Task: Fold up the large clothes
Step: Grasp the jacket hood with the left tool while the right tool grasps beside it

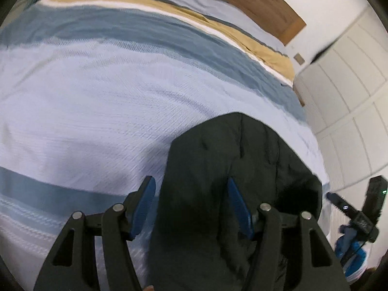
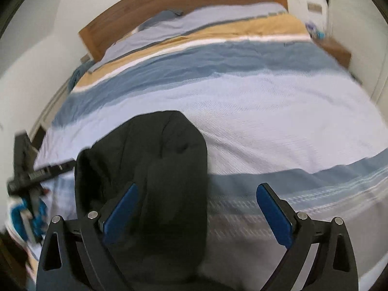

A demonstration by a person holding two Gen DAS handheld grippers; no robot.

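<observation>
on bedspread (image 2: 266, 111), black garment (image 2: 155, 169) (both grippers spread)

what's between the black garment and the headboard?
Only the striped bedspread, its pale, blue, white and tan bands; right wrist view shows it best. The black garment lies at the near end, the headboard at the far end.

- The black garment (image 1: 232, 169) is matt cloth, soft and faintly quilted, with shallow puckers.
- The striped bedspread (image 1: 97, 101) is woven cloth with a fine ribbed, slightly rough texture.
- The headboard (image 2: 169, 7) at the far end is smooth brown wood with a low sheen.
- The left gripper (image 1: 191, 205) and right gripper (image 2: 197, 209) have matt black plastic arms, blue ribbed pads (image 2: 274, 214) and shiny metal pins.
</observation>
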